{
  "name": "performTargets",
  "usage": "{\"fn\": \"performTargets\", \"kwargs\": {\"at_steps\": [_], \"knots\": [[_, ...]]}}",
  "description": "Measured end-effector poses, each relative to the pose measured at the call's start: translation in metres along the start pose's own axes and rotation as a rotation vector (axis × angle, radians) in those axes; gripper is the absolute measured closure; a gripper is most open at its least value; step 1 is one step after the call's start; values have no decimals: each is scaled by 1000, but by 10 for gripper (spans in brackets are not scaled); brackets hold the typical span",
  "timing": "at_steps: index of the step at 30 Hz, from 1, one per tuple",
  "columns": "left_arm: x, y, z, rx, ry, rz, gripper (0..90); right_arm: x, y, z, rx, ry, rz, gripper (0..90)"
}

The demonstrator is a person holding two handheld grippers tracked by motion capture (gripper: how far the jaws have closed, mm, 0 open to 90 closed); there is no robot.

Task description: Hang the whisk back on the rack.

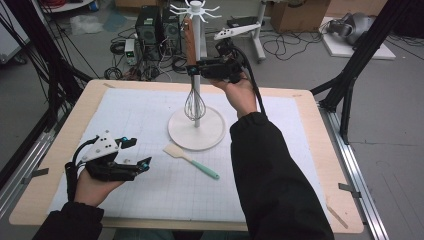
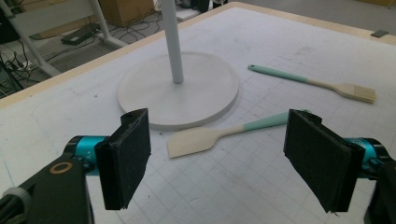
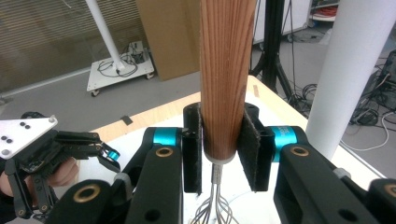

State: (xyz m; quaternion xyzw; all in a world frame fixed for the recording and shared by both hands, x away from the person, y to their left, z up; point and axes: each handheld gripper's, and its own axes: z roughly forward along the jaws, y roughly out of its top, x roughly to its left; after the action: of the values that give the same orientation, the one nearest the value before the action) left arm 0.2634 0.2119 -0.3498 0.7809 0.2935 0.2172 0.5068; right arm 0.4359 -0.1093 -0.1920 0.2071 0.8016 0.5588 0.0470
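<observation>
While the left gripper (image 1: pixel 134 154) rests agape on the table (image 1: pixel 310 150), the right gripper (image 3: pixel 219 149) clamps the whisk (image 1: pixel 192 75) beside the stand (image 1: pixel 197 131).

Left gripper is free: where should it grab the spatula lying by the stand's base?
Take the spatula by its mint handle, coming from above with the open left gripper across it. The handle is narrow and lies flat, clear of the base; the blade is wide and thin.

No readable text, label or number on anything here
</observation>
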Motion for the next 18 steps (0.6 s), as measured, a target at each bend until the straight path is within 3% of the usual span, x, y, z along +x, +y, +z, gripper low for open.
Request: {"fn": "performTargets", "kwargs": {"at_steps": [7,18], "knots": [[1,-1,0,-1,4,-4,234,3,1,-5,-34,-20,-6,645],[2,0,-1,-5,-2,-5,236,6,-6,-19,-23,-58,-20,561]]}}
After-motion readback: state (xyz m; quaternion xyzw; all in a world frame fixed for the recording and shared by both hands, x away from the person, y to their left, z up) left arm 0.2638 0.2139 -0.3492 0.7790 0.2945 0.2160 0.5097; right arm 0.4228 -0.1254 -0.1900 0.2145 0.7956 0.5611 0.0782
